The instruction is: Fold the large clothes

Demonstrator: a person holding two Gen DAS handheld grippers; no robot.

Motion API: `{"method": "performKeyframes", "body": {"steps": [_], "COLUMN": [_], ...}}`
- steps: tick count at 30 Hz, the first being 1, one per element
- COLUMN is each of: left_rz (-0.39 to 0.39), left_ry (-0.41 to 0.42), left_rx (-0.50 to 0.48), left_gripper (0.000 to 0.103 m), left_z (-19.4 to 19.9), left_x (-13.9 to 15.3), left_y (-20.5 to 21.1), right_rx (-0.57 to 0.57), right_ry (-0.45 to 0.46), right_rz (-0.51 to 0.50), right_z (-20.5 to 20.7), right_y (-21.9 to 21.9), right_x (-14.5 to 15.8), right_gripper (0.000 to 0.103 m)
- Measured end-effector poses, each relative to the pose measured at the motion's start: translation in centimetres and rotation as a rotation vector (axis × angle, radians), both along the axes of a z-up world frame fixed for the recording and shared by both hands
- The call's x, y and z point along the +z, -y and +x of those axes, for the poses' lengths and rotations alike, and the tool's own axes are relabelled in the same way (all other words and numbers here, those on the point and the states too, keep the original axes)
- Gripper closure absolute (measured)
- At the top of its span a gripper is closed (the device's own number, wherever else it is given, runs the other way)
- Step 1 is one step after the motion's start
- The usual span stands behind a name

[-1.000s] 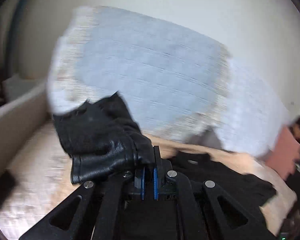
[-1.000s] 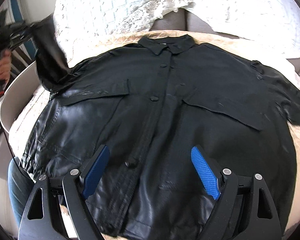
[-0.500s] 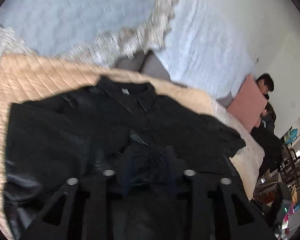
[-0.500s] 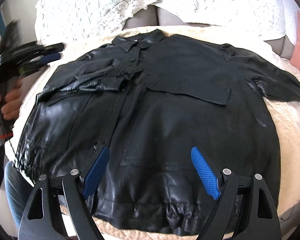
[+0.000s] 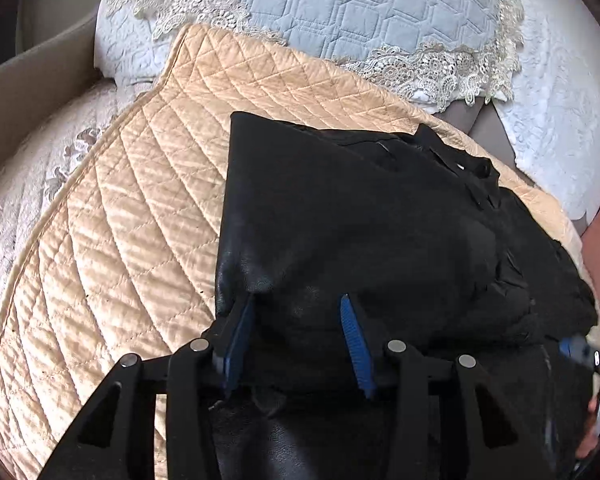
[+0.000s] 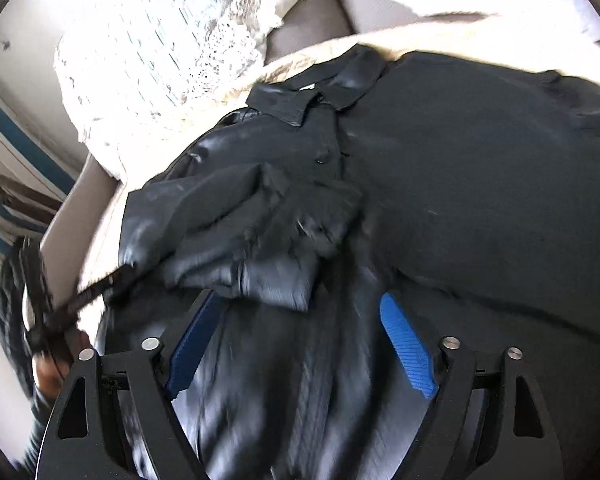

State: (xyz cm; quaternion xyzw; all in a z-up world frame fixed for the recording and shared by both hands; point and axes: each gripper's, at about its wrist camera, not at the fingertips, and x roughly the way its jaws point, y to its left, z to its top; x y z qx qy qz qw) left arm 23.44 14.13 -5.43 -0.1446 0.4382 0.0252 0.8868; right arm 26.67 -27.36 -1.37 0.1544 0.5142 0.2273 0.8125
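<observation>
The black jacket (image 6: pixel 440 200) lies flat, front up, on a beige quilt (image 5: pixel 120 220) on a sofa, with the collar (image 6: pixel 312 92) at the far side near the lace cushions (image 5: pixel 340 12) and the hem toward the person. So the long axis of the jacket runs from the collar away from the person down to the hem close to both tongs. The sleeve (image 6: pixel 260 232) on the person's left side is already folded in over the chest, and it lies there a little crumpled. The left gripper (image 5: pixel 296 332) is low at the left edge of the jacket. Its jaws are about half open and have just been opening; the folded edge of leather is between the blue pads (image 5: pixel 352 336) and one pad touches it, but I cannot see a firm grip, so I judge that it holds nothing now. The right gripper (image 6: pixel 300 344) hangs over the lower middle of the jacket, near the button line. Its jaws are wide, though they have just been closing a little, and nothing is between them, only the leather below. The unfolded sleeve lies to the right of this gripper, well apart from the left one. I think the next move is to fold that right side in, and the right hand is the nearer one for it.
</observation>
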Motion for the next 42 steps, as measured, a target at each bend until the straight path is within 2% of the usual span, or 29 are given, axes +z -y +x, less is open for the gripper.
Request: {"method": "performKeyframes", "body": {"steps": [2, 4, 7, 8, 10, 16, 19, 22, 25, 27, 30, 32, 34, 38, 42], "left_rz": [0.011, 0.014, 0.026, 0.025, 0.02, -0.002, -0.069, -0.05, -0.057, -0.019, 0.016, 0.024, 0.03, 0.039, 0.057], "left_ry": [0.001, -0.001, 0.003, 0.005, 0.007, -0.012, 0.032, 0.051, -0.047, -0.045, -0.021, 0.006, 0.045, 0.07, 0.05], "left_rx": [-0.002, -0.001, -0.005, -0.006, -0.007, -0.012, -0.006, 0.016, 0.019, 0.019, 0.017, 0.005, -0.019, -0.063, -0.086], "left_gripper": [0.052, 0.05, 0.047, 0.046, 0.044, 0.043, 0.043, 0.043, 0.043, 0.043, 0.045, 0.045, 0.045, 0.044, 0.044], "left_z": [0.4, 0.8, 0.5, 0.5, 0.9, 1.8, 0.4, -0.8, -0.1, -0.2, -1.6, -3.3, -5.3, -8.5, -9.8], "left_x": [0.0, -0.1, 0.2, 0.1, 0.1, 0.8, 2.5, 2.9, 0.4, 0.4, 2.5, 3.8, 5.1, 6.0, 5.4], "left_y": [0.6, 0.6, 0.6, 0.6, 0.7, 0.5, -0.6, -1.4, -1.8, -1.4, -0.6, 0.0, 0.7, 2.7, 4.6], "right_rx": [0.009, 0.012, -0.004, -0.01, -0.008, -0.031, -0.034, 0.013, 0.073, 0.06, 0.045, 0.046, 0.032, -0.026, -0.111], "right_ry": [-0.043, -0.047, -0.009, 0.0, 0.02, 0.022, 0.069, 0.11, 0.029, 0.011, 0.074, 0.109, 0.128, 0.108, 0.071], "right_rz": [-0.026, -0.087, -0.137, -0.132, -0.119, -0.125, -0.126, -0.111, -0.171, -0.165, -0.144, -0.119, -0.105, -0.08, -0.069], "right_z": [1.9, 3.0, 4.3, 4.8, 5.8, 7.7, 6.7, 5.0, 5.2, 4.8, 2.8, 0.6, -1.6, -5.3, -7.3], "right_y": [-1.4, -2.5, -2.9, -2.7, -2.4, -1.3, -0.9, -1.5, -2.7, -2.2, -0.6, 0.9, 2.8, 7.1, 11.5], "right_x": [-1.4, -2.1, -1.2, -1.0, -0.6, -0.5, 0.7, 1.0, -1.6, -1.9, 0.6, 1.9, 2.7, 2.7, 1.9], "right_gripper": [0.049, 0.059, 0.084, 0.091, 0.095, 0.095, 0.092, 0.087, 0.087, 0.086, 0.083, 0.07, 0.063, 0.06, 0.053]}}
